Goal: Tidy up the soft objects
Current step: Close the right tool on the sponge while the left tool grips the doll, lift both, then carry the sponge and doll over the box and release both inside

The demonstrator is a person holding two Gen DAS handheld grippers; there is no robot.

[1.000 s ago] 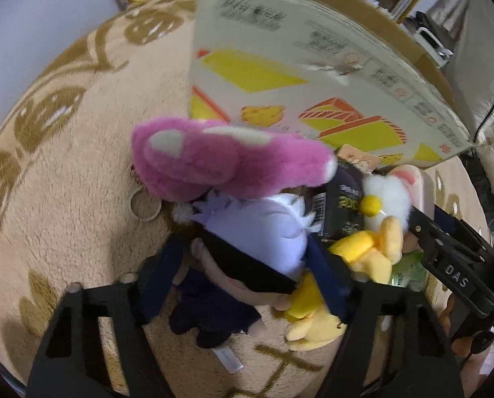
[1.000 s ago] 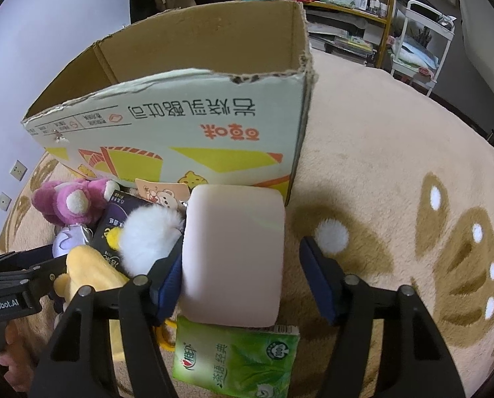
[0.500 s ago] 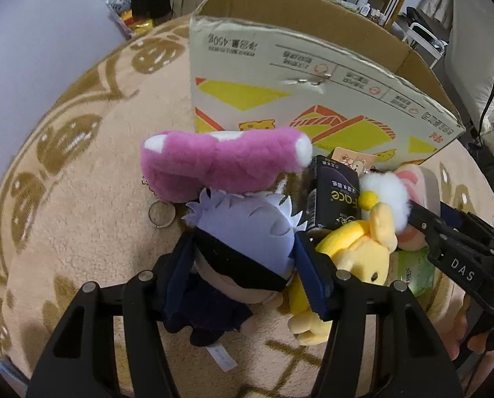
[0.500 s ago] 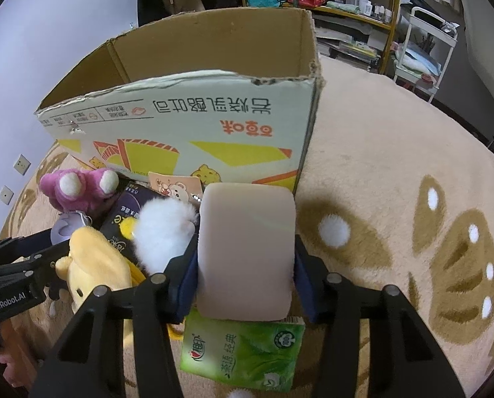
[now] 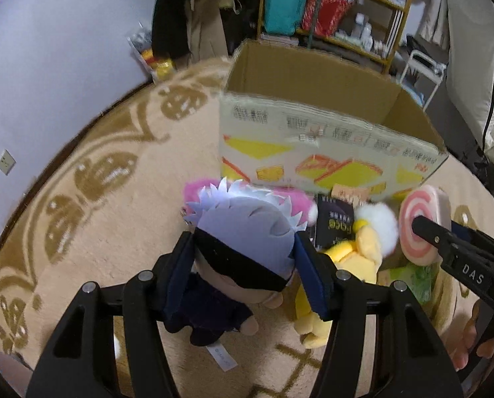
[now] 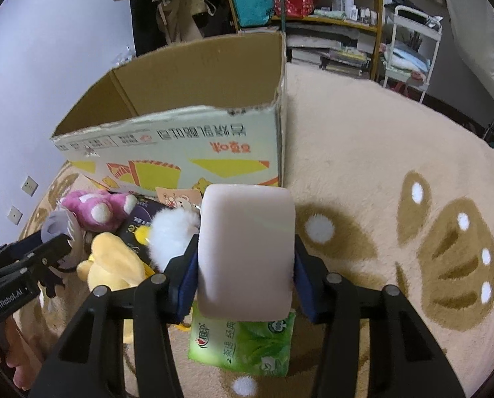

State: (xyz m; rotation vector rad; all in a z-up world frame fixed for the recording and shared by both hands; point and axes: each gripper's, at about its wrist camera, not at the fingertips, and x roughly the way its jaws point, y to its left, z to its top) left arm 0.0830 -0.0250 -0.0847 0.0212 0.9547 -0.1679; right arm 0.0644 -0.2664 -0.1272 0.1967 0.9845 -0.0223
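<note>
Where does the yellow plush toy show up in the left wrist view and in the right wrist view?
Left wrist view: the yellow plush toy lies right of centre, just right of the left gripper.
Right wrist view: it lies at lower left, left of the right gripper.
Shared landmark: the cardboard box stands behind it in both.

The cardboard box is smeared by motion in the left wrist view, its printed text unreadable. The pink plush sits mostly hidden behind the grey-haired doll (only fuzzy edges show). The green tissue pack is half covered by the pink cushion. A hand at the near left is cut off by the frame.
</note>
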